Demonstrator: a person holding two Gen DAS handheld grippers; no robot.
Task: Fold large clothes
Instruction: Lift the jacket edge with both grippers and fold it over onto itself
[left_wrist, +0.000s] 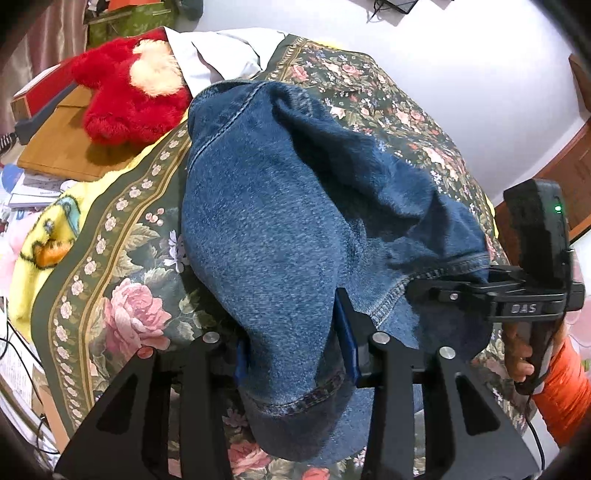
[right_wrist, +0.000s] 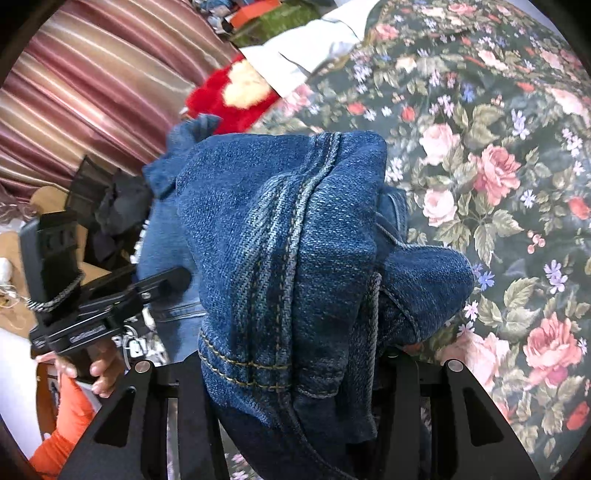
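Blue denim jeans (left_wrist: 280, 206) lie lengthwise on a floral bedspread (left_wrist: 122, 280), lifted at the near end. My left gripper (left_wrist: 295, 354) is shut on a hemmed edge of the jeans, blue pads (left_wrist: 347, 332) pressing the cloth. My right gripper (left_wrist: 417, 286) shows at the right of this view, shut on another hemmed edge. In the right wrist view the jeans (right_wrist: 280, 240) bunch over my right gripper (right_wrist: 295, 373) and hide its fingertips. The left gripper (right_wrist: 173, 278) reaches into the denim from the left there.
A red plush toy (left_wrist: 129, 96) and a white pillow (left_wrist: 221, 55) sit at the bed's far end. A wooden board (left_wrist: 62, 147), papers and a yellow blanket (left_wrist: 55, 229) lie to the left. Striped curtains (right_wrist: 85, 85) hang behind. The floral bedspread (right_wrist: 498, 184) stretches right.
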